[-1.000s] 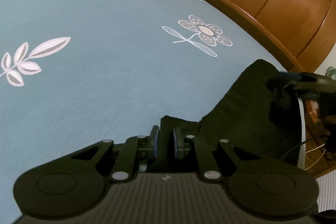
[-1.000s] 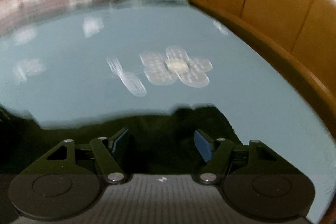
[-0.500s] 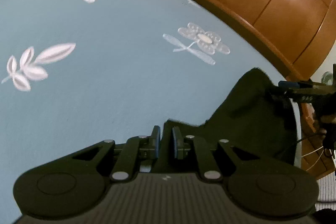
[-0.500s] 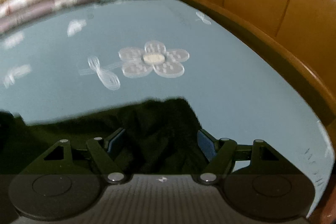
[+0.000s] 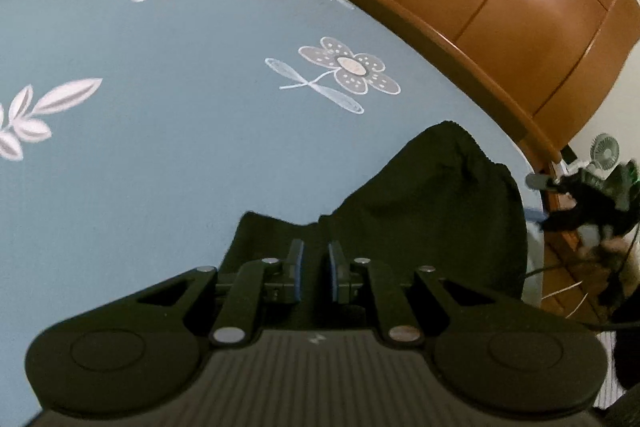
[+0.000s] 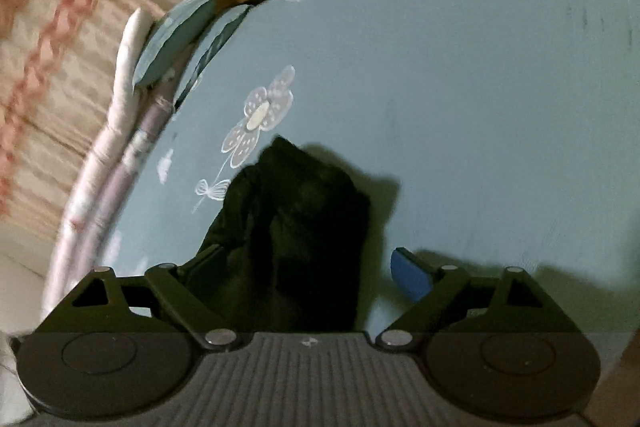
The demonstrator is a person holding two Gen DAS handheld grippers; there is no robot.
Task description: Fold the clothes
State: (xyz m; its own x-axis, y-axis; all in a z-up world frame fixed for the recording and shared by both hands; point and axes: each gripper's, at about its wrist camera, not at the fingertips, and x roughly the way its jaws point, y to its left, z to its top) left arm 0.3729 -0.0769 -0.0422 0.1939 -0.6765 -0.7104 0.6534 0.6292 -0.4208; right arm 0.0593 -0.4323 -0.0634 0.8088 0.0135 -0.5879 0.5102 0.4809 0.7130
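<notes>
My left gripper [image 5: 316, 269]: fingers nearly together, pinching edge of black garment [image 5: 432, 203] lying on blue floral bedsheet [image 5: 168, 131]. Right gripper [image 6: 316, 267]: fingers spread wide, hovering over garment, gripping nothing.

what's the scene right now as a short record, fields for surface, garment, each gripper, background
surface: light blue bedsheet with white flower prints
garment: black garment lying on the sheet near the bed's edge, bunched, not yet folded flat
left gripper: left gripper fingers nearly together, black fabric between them
right gripper: right gripper open wide, garment's bunched end between the fingers, not clamped
background: wooden headboard; stacked bedding at the far end of the bed
</notes>
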